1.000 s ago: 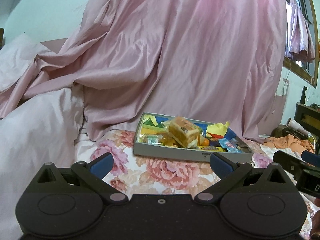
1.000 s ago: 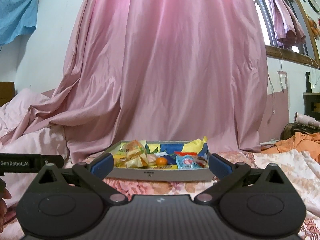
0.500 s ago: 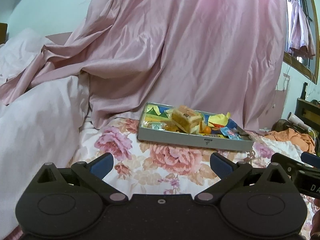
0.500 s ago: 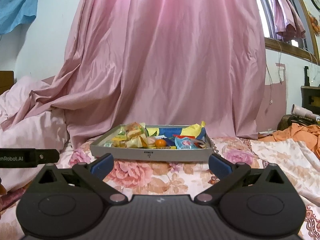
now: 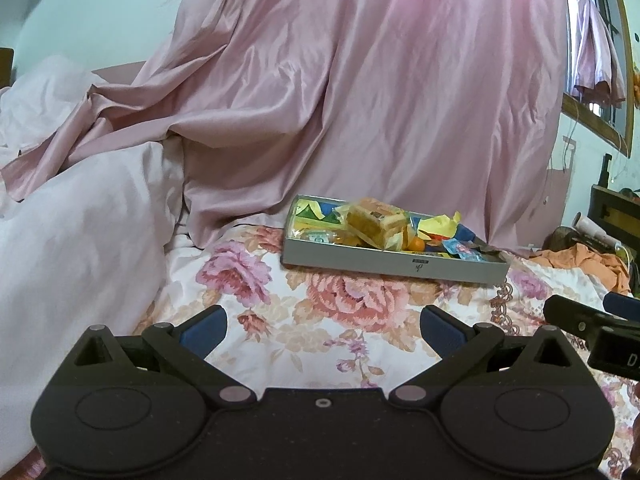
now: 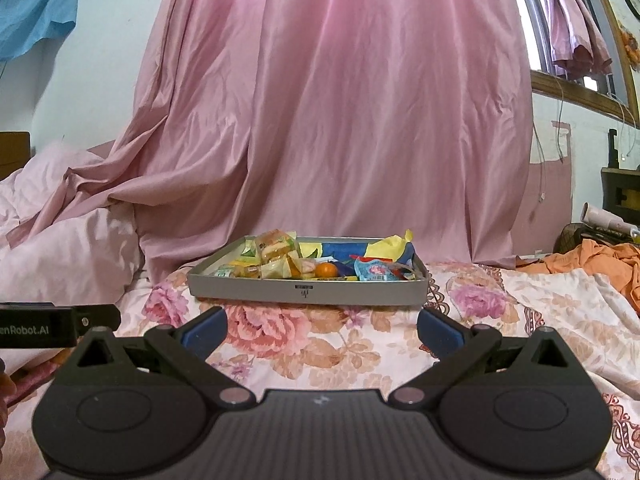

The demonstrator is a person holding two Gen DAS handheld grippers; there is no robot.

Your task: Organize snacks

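Observation:
A grey tray (image 5: 394,269) full of snacks stands on the floral bedsheet (image 5: 320,320); it also shows in the right wrist view (image 6: 306,291). In it lie a wrapped yellow cake (image 5: 376,222), a small orange (image 6: 325,269), a blue-pink packet (image 6: 374,270) and yellow and blue wrappers. My left gripper (image 5: 322,326) is open and empty, well short of the tray. My right gripper (image 6: 322,330) is open and empty, also short of the tray.
A pink curtain (image 6: 340,100) hangs behind the tray. A pale pink quilt (image 5: 72,232) is bunched at the left. Orange cloth (image 6: 600,258) lies at the right. The other gripper's body shows at the edges (image 5: 596,336) (image 6: 44,326).
Both grippers have drawn back from the tray and risen; the tray looks smaller and farther, with more floral sheet in front. Both stayed open.

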